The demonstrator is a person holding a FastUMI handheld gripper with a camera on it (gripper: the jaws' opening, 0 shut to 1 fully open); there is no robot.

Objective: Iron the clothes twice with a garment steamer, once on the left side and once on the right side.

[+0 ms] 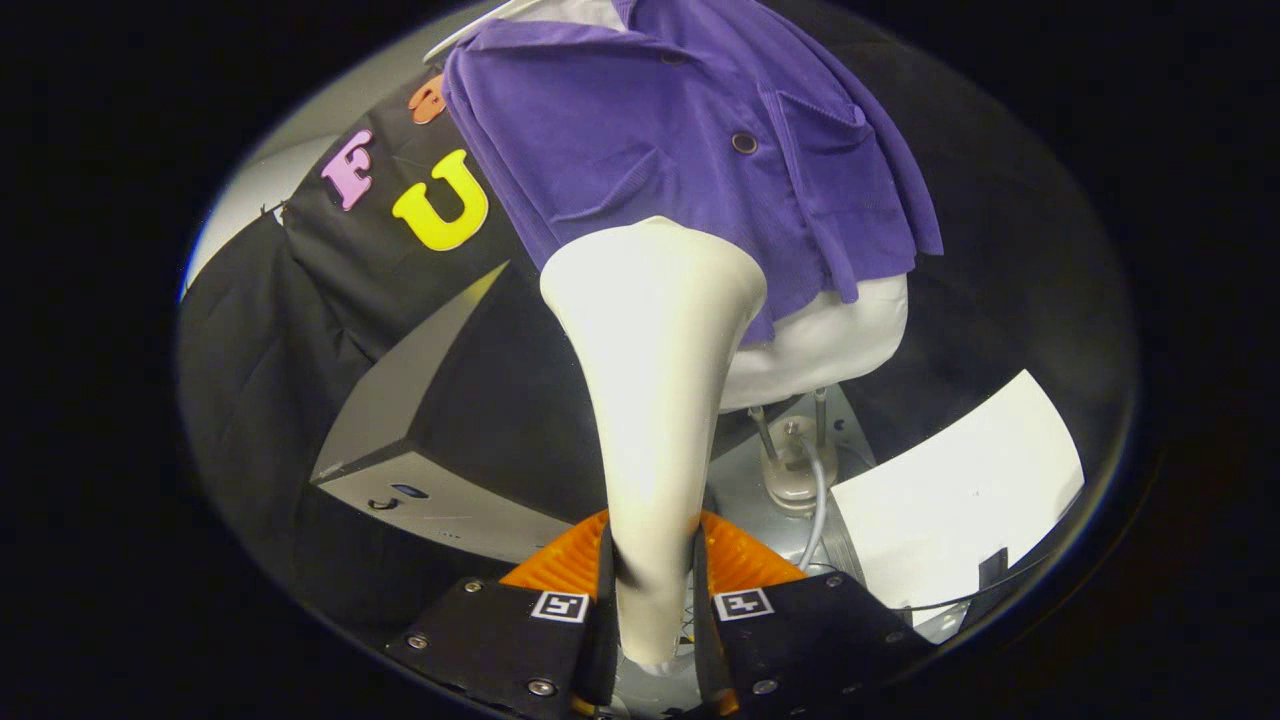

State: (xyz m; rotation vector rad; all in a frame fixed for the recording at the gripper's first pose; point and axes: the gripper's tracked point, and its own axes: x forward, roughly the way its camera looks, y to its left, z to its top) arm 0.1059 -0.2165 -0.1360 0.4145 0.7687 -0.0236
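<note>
My gripper (652,570) is shut on the handle of a cream garment steamer (655,380), both fingers pressing on its narrow lower part. The steamer widens upward, and its broad head reaches the lower hem of a purple buttoned shirt (690,140). That shirt hangs on a white mannequin torso (830,335), whose bare lower part shows under the hem. The steamer head lies over the shirt's lower middle, a little toward the side left of the button row. Whether the head touches the cloth cannot be told.
A grey box (420,480) with a dark top stands to the left of the steamer. A metal stand base with a cable (800,470) sits under the torso. A white sheet (950,500) lies to the right.
</note>
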